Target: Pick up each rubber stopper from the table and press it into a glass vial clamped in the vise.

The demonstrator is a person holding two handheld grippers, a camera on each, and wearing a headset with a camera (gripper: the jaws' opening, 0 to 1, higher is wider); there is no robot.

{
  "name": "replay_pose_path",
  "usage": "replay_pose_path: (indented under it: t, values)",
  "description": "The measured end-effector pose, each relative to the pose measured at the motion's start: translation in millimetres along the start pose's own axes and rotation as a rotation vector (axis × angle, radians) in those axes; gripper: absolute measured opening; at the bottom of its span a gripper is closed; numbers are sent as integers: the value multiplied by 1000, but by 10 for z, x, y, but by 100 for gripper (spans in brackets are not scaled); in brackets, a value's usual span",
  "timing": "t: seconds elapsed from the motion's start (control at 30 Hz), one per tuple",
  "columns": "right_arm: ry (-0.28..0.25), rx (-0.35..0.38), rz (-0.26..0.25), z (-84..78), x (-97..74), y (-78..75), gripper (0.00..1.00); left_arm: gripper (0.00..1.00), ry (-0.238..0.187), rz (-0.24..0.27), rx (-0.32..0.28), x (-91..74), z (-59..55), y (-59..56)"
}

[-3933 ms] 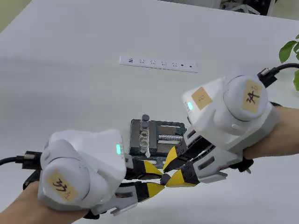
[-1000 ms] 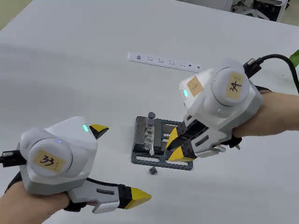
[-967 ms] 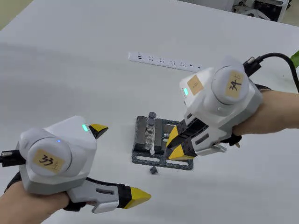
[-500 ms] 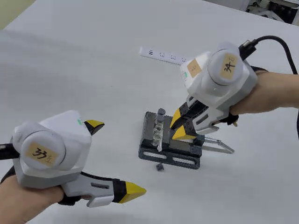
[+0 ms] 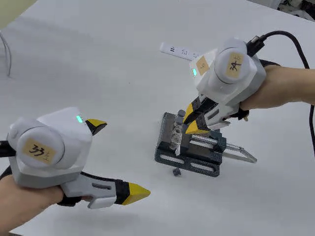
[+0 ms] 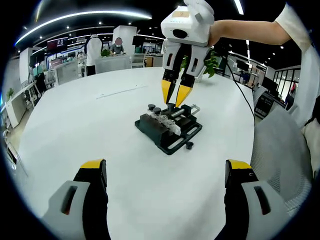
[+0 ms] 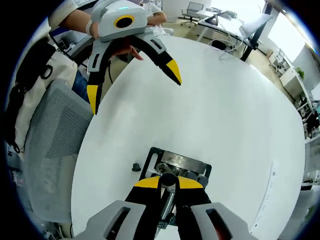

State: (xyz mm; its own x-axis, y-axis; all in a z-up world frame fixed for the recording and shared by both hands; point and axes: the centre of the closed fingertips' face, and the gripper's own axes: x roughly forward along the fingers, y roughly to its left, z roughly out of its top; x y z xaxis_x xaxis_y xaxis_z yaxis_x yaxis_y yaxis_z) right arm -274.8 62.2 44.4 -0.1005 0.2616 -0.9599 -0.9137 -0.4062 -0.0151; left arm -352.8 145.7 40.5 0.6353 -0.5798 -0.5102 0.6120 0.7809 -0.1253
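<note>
While a stopper is pinched above the vise by the right gripper, a loose stopper is left at its 7 o'clock; the left gripper is held wide apart.

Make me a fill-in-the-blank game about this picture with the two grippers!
The left gripper has its jaws wide ___.
The right gripper pinches a stopper over the black ___.
A loose stopper lies on the white ___ beside that.
Missing words: open, vise, table.
</note>
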Motion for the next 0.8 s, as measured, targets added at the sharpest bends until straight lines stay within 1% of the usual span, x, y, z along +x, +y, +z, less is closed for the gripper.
replay_pose_path:
  t: [0.17, 0.37, 0.57, 0.8]
  values:
    - [3, 12, 4, -44, 60, -69, 5, 98, -5, 8, -13, -15, -28, 39]
    - [10, 16, 12, -53, 99, -67, 6, 98, -12, 3, -22, -27, -39, 44]
    - [15, 14, 12, -53, 148, -96, 6, 98, -24, -3, -30, -40, -40, 47]
    - [29, 14, 14, -71, 170, -84, 6, 97, -21, -8, -40, -34, -78, 34]
